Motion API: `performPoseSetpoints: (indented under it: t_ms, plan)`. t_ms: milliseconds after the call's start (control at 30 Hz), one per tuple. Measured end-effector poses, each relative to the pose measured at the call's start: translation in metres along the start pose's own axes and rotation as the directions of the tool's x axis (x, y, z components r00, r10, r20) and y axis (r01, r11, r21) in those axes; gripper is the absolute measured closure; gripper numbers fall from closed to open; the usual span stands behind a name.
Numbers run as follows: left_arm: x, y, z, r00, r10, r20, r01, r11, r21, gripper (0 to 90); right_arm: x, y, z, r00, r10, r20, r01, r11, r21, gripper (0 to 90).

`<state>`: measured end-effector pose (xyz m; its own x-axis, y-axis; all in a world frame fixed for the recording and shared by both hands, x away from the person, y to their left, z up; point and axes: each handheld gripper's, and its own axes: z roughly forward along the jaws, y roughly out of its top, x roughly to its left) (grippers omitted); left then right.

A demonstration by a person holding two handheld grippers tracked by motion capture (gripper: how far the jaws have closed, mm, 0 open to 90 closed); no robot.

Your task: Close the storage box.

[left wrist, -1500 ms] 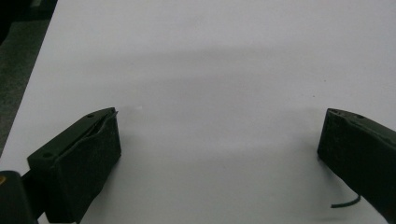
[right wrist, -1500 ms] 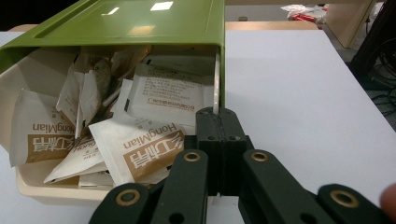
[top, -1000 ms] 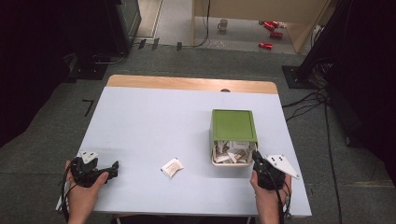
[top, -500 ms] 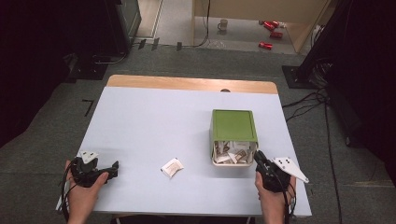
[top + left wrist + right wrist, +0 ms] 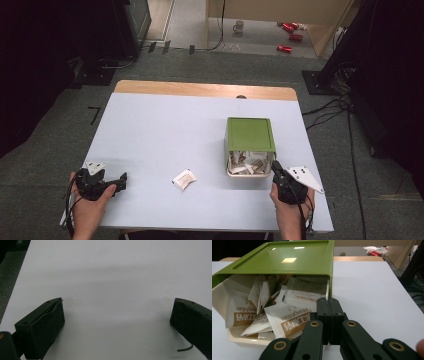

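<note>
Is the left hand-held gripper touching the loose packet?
Apart. In the high view, bare table lies between the left hand-held gripper and the packet. The left gripper view shows open jaws with nothing between them.

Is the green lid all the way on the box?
No, partly open. The lid covers only the box's far part; packets show in the uncovered near end.

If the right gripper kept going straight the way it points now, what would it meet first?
Probably the box's green lid at its near right corner: the shut right gripper aims there, beside the white packets, though depth is unclear.
</note>
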<state>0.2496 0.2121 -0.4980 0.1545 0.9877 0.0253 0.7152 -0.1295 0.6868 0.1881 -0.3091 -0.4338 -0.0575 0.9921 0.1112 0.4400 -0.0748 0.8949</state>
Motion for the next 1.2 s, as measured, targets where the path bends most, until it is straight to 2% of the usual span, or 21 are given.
performPoseSetpoints:
  t_ms: [367,433,667,767,833,933,1033,1200]
  plan:
    - [0.0,0.0,0.0,1.0,0.0,0.001,0.0,1.0,0.0,0.0,0.0,0.0,0.002,1.0,-0.003,-0.001,0.003,1.0,-0.004,90.0]
    - [0.0,0.0,0.0,1.0,0.0,0.001,0.0,1.0,0.0,0.0,0.0,-0.001,0.001,0.9999,-0.016,0.002,0.016,1.0,-0.004,90.0]
    - [0.0,0.0,0.0,1.0,0.0,0.001,0.0,1.0,0.0,0.0,-0.005,-0.003,-0.001,0.9993,0.022,-0.032,-0.023,1.0,-0.014,89.3]
    - [0.0,0.0,0.0,1.0,0.0,0.001,0.0,1.0,0.001,0.0,-0.006,-0.004,-0.003,0.9995,0.022,-0.025,-0.023,0.999,-0.024,84.1]
    - [0.0,0.0,0.0,1.0,0.0,0.002,0.0,1.0,0.001,0.0,-0.007,-0.005,-0.004,0.9992,0.02,-0.033,-0.021,0.999,-0.024,84.1]
    - [0.0,0.0,0.0,1.0,0.0,0.002,0.0,1.0,0.001,0.0,-0.01,-0.006,-0.004,0.9987,0.017,-0.048,-0.018,1.0,-0.016,85.0]
    - [0.0,0.0,0.0,1.0,0.0,0.002,0.0,1.0,0.001,0.0,-0.009,-0.008,-0.004,0.9983,0.008,-0.059,-0.009,1.0,-0.009,90.0]
    - [0.0,0.0,0.0,1.0,-0.001,0.002,0.001,1.0,0.0,0.0,-0.009,-0.009,-0.004,0.9987,-0.003,-0.051,0.002,1.0,-0.013,90.0]
